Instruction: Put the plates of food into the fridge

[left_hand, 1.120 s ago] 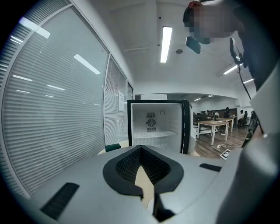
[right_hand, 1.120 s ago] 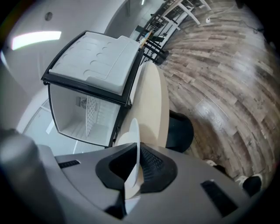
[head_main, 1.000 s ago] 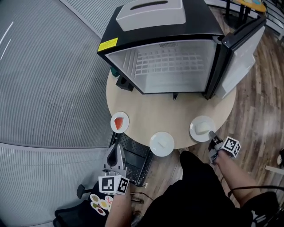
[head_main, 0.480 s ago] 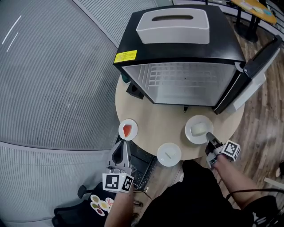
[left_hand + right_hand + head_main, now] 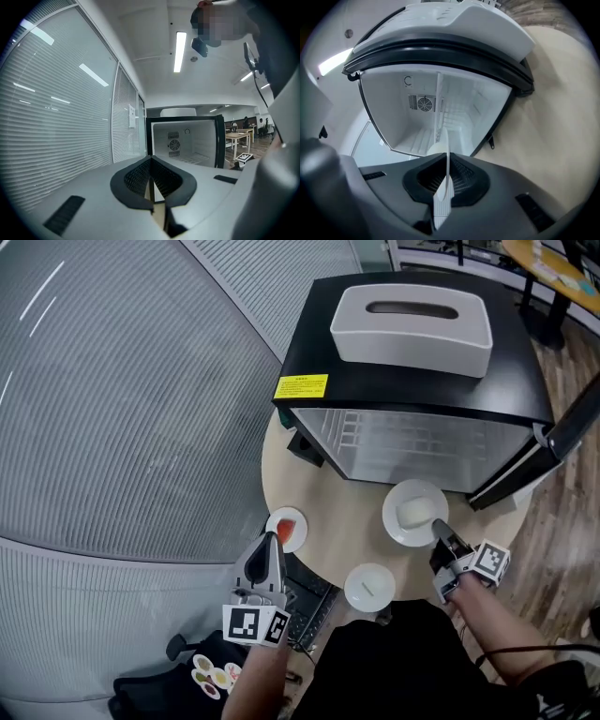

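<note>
Presently, right tool [image 5: 438,528]: grasping white plate [image 5: 414,512] by rim, 3 o'clock over surface [image 5: 339,519].
Left tool [image 5: 271,540]: clenched, empty, 8 o'clock edge.

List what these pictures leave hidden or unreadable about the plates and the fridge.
- Fridge door: head view, cut off by the right edge.
- Yellow label: head view, print too small to read.
- Food on the near plate: head view, too small to identify.
- Held plate: edge-on in the right gripper view, so its food is hidden there.
- Red-food plate: absent from the left gripper view, hidden by the left gripper's body.
</note>
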